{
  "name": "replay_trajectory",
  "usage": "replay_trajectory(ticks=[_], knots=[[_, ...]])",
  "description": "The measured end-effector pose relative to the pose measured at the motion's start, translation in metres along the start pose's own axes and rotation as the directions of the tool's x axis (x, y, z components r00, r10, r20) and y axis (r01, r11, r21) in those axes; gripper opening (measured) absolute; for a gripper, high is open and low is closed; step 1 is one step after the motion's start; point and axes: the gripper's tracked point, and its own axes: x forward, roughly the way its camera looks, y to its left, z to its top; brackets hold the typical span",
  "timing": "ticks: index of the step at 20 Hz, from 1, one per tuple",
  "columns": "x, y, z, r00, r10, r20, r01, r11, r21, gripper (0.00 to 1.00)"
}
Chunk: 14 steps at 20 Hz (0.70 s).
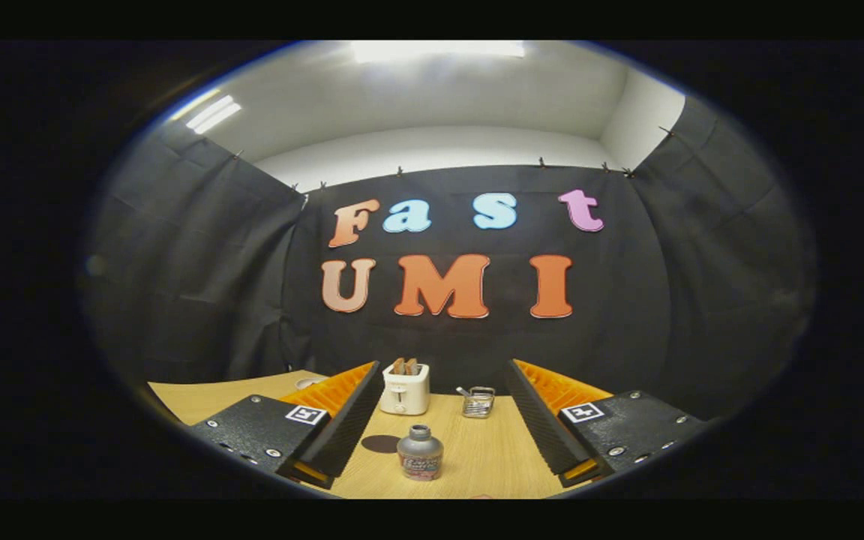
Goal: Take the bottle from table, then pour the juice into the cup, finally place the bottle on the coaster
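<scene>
The bottle [420, 453] stands upright on the surface [488, 450], long axis vertical, at twelve o'clock between the fingers [439, 457], which are spread wide and grip nothing. The dark coaster [380, 443] lies just at its ten o'clock.

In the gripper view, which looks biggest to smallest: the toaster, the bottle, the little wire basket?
1. Toaster
2. Bottle, nearly as big, but nearer the camera, so unsure
3. Wire basket

The gripper jaws stand open around the bottle, not touching.
</scene>
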Motion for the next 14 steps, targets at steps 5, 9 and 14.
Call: replay_trajectory(ticks=[5,9,14], knots=[[0.006,0.005,-0.038,0.998,0.009,-0.067,-0.007,0.999,0.034,0.98],[0.012,0.007,-0.071,0.994,0.014,-0.106,-0.014,1.0,0.002,0.98],[0.019,0.019,-0.12,0.981,0.048,-0.187,-0.047,0.999,0.008,0.98]])
